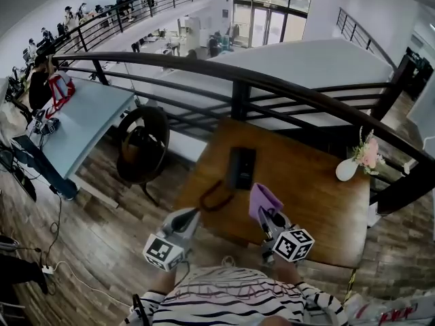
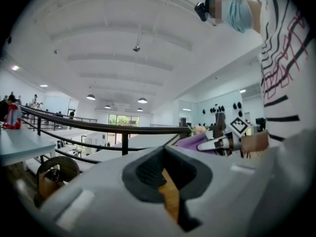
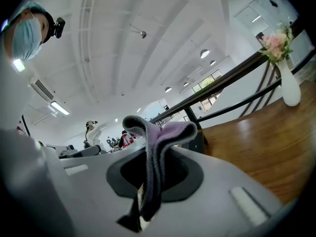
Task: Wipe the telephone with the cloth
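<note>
The black telephone [image 1: 241,167] lies flat on the wooden table [image 1: 319,202], and its dark coiled cord [image 1: 216,197] curls toward the near left edge. My right gripper [image 1: 262,216] is shut on a purple cloth [image 1: 264,199] and holds it up just in front of the telephone's near end. In the right gripper view the cloth [image 3: 163,137] stands folded between the jaws of the right gripper [image 3: 148,201]. My left gripper [image 1: 194,214] hovers at the table's near edge beside the cord, holding nothing. Its jaws [image 2: 170,196] are together, with only a sliver of wood showing between them.
A white vase with pink flowers [image 1: 346,170] stands at the table's far right. A dark metal railing [image 1: 272,83] runs behind the table. A round dark chair [image 1: 141,145] sits on the floor to the left. My striped shirt [image 1: 231,301] is against the near edge.
</note>
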`<state>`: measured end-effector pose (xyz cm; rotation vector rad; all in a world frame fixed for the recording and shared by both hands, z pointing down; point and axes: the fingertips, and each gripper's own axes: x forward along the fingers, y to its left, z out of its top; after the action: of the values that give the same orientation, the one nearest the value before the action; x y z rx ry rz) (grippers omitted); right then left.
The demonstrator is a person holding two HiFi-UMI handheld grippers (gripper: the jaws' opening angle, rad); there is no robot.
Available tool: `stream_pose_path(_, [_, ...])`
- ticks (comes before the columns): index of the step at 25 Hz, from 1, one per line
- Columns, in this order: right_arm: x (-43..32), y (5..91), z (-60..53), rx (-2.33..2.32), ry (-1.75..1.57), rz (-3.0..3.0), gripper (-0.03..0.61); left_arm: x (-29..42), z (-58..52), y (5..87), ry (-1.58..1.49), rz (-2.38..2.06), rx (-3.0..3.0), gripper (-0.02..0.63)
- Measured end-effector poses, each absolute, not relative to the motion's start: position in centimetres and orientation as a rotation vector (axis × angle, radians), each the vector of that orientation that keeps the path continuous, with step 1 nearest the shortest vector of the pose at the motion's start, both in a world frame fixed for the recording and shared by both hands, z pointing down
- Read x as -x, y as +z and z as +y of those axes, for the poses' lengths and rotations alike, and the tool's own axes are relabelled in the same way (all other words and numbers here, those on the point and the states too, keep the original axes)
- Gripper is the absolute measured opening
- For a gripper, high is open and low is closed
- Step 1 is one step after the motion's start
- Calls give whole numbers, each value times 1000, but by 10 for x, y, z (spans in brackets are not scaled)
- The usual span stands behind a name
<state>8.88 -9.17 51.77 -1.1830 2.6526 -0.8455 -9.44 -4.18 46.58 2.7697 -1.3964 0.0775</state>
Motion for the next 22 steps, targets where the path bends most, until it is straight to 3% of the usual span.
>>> stream_pose_path(4, [-121,518,-122,1187,-872,2666,38,57,-65,467,82,-1383,-2752,2])
stream_pose_path(22, [-34,568,-260,1326,-951,2627,38,134,-206,491,93,-1228,-2768,2])
